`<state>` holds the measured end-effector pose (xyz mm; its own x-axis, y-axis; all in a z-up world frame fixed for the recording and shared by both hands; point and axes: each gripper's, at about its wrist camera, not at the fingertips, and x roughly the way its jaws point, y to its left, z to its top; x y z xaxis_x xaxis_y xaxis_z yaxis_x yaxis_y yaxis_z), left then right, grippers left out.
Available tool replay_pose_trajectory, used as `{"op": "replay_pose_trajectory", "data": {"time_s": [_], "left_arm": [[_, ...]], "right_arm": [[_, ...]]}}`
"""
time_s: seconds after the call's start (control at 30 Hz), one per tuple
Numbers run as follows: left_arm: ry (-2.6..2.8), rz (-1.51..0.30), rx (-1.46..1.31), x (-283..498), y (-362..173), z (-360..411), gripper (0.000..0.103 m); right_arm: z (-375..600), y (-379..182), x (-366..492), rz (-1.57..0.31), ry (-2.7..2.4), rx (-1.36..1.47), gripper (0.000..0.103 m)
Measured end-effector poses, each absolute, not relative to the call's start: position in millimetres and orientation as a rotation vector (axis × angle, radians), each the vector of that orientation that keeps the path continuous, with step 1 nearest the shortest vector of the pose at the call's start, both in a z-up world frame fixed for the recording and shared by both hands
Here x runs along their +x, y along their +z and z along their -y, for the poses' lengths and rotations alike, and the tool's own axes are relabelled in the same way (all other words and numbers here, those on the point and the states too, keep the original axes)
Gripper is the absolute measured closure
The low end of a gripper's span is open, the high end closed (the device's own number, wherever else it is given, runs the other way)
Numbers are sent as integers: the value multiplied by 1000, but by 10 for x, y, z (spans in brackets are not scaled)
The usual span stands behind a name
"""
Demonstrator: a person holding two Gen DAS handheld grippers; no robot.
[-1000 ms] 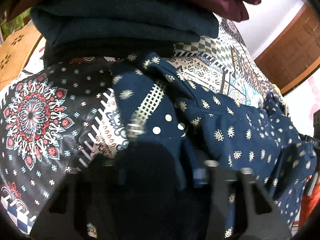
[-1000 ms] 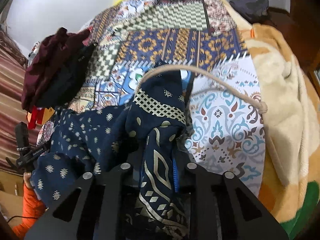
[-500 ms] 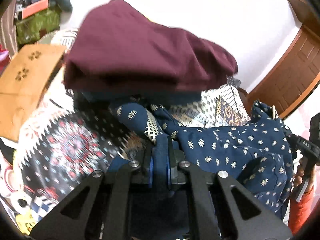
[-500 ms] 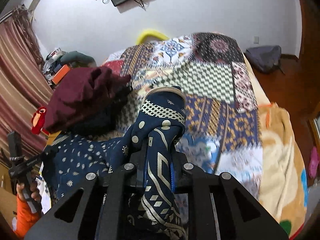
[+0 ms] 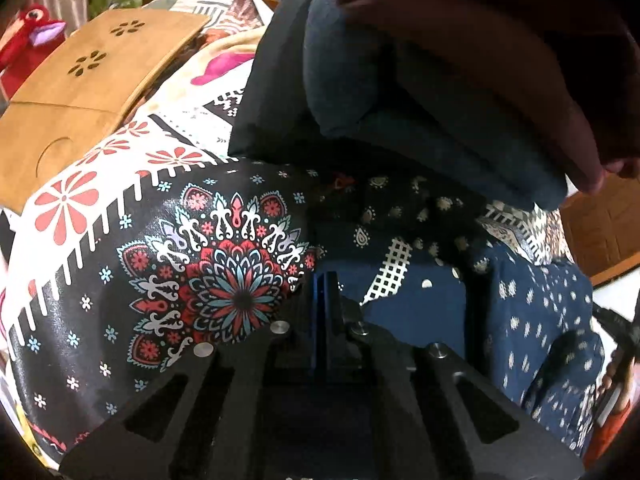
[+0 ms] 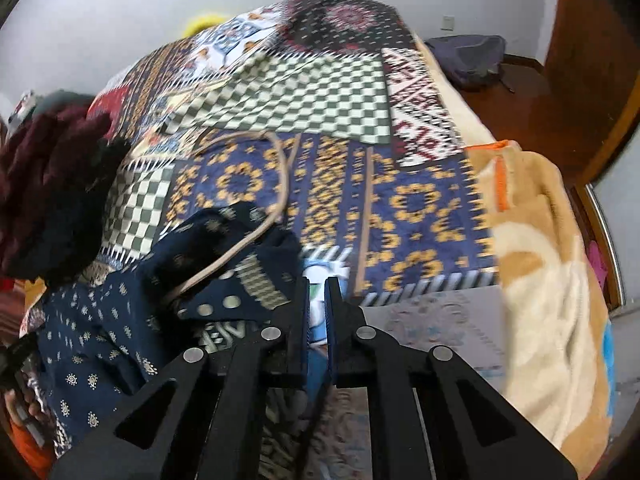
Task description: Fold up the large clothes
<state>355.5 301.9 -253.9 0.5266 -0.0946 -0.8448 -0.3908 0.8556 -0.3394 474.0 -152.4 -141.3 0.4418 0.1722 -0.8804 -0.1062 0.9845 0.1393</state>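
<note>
A navy garment with small cream motifs (image 5: 532, 312) lies crumpled on the patchwork bedspread (image 5: 224, 272), right of my left gripper (image 5: 326, 280). The left jaws are closed together with no cloth seen between them; the garment sits just beside the right finger. In the right wrist view the same garment (image 6: 120, 320) lies to the left, with a beige cord (image 6: 256, 232) over it. My right gripper (image 6: 316, 284) has a narrow gap between its pads and holds nothing; bedspread (image 6: 320, 184) shows through the gap.
A stack of folded clothes, dark blue (image 5: 420, 120) under maroon (image 5: 500, 40), sits close ahead of the left gripper; it also shows at the left of the right wrist view (image 6: 52, 168). A wooden lap tray (image 5: 80, 92) lies far left. A beige blanket (image 6: 552, 280) covers the bed's right edge.
Both grippers held the garment lifted half a second ago. Now both have let go, the garment has dropped onto the bed, and the grippers sit lower.
</note>
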Motion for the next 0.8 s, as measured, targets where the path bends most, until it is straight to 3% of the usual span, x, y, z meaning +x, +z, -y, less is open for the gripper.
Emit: {"op": "replay_pose_trajectory", "data": {"time_s": [0.27,0.33,0.47,0.57,0.6,0.63,0.8], "left_arm": [[180,-1024,-344,3475,-2181,-2628,100],[159,-1004,-316,3413,-2039,-2530,94],[111,-951,-278,3218,-1685,-2313,82],[97,-911,-236,3015,-1432,-2165,45],[97,-900,-220,2944,-1349,-2117,27],[97,-882,-202,2866,-1270,-2067,20],[77,-829,-157,2444,-1010,-1902,8]], "right_arm": [[1431,-813,4188,-1010,286,-30,92],[1401,-685,4037,-991,318,-54,84],[1403,-423,3673,-918,351,-67,53],[1441,-266,3436,-882,350,-81,34],[1445,-231,3377,-876,351,-86,31],[1459,-193,3301,-869,355,-92,31],[1523,-154,2972,-866,378,-111,30]]}}
